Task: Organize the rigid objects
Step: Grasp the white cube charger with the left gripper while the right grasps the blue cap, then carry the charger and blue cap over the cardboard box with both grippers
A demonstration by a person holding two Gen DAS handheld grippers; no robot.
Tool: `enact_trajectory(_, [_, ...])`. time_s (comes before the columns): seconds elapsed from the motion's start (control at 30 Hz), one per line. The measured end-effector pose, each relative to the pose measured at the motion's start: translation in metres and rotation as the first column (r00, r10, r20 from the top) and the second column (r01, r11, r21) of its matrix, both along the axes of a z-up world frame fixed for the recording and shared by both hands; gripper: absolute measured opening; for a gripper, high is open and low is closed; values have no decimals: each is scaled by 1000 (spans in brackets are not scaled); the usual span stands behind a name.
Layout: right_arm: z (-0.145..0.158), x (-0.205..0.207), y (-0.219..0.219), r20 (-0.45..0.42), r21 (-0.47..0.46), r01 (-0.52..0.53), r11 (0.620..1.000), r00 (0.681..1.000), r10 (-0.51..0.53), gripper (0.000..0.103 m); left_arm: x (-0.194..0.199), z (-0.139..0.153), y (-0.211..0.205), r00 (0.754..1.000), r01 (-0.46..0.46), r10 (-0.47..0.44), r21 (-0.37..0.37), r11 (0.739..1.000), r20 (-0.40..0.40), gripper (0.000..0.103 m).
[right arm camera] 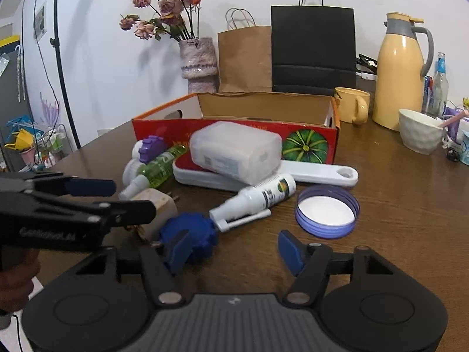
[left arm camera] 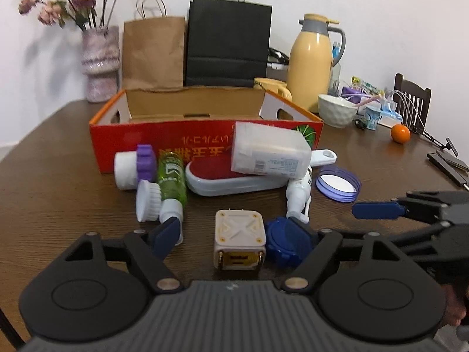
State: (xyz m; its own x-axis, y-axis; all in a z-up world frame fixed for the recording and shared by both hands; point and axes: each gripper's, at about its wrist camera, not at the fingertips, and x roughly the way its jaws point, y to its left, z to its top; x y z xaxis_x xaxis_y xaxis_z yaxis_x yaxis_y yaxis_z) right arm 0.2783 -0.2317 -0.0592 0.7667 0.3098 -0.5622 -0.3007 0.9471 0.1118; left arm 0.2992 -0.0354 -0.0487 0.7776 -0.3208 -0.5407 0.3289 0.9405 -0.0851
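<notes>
On the brown surface [left arm camera: 58, 176], the clutter lies in front of the red cardboard box [left arm camera: 164, 143], whose inside looks bare from here. At the left, a white jar with a purple cap [left arm camera: 133, 165] touches a green spray bottle [left arm camera: 171, 180], with a white ridged cap [left arm camera: 146, 202] just beside them. The left gripper [left arm camera: 234, 234] has its jaws spread wide, one on each side of a cream plug adapter [left arm camera: 239, 242], not touching it. A dark blue cap [left arm camera: 283, 242] sits just right of the adapter. Behind, a translucent rectangular container [left arm camera: 269, 152] rests tilted on a white-and-red case [left arm camera: 231, 177]. The white spray bottle [right arm camera: 258, 198] lies on its side near a purple lid [right arm camera: 326, 211]. The right gripper [right arm camera: 234, 252] hangs with jaws wide and nothing between them.
</notes>
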Motion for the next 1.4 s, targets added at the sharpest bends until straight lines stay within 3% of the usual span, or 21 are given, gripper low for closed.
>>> enact_trajectory(0.1, [3, -8, -5, 19, 46, -27, 999, 999, 26, 78, 10, -4, -4, 999, 23, -24, -12, 1000, -33, 63])
enact_trajectory(0.13, [5, -11, -4, 30, 41, -31, 999, 999, 30, 84, 13, -6, -7, 999, 27, -27, -6, 1000, -44, 44])
enact_trajectory(0.17, [6, -14, -2, 43, 31, -39, 999, 998, 38, 86, 14, -8, -8, 998, 20, -19, 4, 1000, -51, 40])
enact_trajectory(0.33, [0, -13, 17, 35, -10, -73, 997, 997, 73, 84, 4, -4, 6, 998, -11, 9, -33, 999, -59, 40])
enact_trajectory(0.43, [-3, -7, 33, 33, -22, -88, 996, 996, 89, 82, -13, -1, 19, 998, -55, 55, -1, 998, -31, 40])
enact_trajectory(0.6, [-10, 4, 59, 31, -60, -60, 996, 998, 62, 64, -33, 0, 34, 995, -92, 94, 48, 995, -32, 40])
enact_trajectory(0.67, [-15, 5, 67, 24, -84, -51, 995, 998, 53, 48, -36, -3, 36, 993, -107, 109, 62, 992, -38, 40])
enact_trajectory(0.7, [-17, 3, 69, 36, -86, -40, 996, 998, 44, 46, -37, -5, 37, 993, -111, 114, 66, 992, -41, 42])
enact_trajectory(0.77, [-17, -1, 71, 44, -87, -31, 996, 998, 35, 45, -38, -7, 37, 991, -124, 128, 83, 989, -41, 58])
enact_trajectory(0.93, [-13, -11, 62, 39, -65, -29, 997, 999, 32, 45, -36, -8, 37, 993, -110, 113, 72, 991, -31, 58])
enact_trajectory(1.0, [-10, -16, 58, 42, -59, -21, 998, 999, 23, 45, -33, -9, 35, 993, -106, 109, 73, 992, -37, 55])
enact_trajectory(1.03, [-9, -18, 56, 44, -59, -16, 998, 999, 18, 45, -32, -10, 33, 993, -110, 114, 87, 990, -41, 39])
enact_trajectory(1.23, [2, -32, 46, 75, -47, 1, 999, 997, 3, 45, -49, -2, 28, 994, -113, 114, 80, 990, -7, 39])
enact_trajectory(1.4, [15, -45, 40, 129, -46, 7, 999, 992, -1, 45, -70, 21, 30, 989, -127, 122, 58, 990, 82, 39])
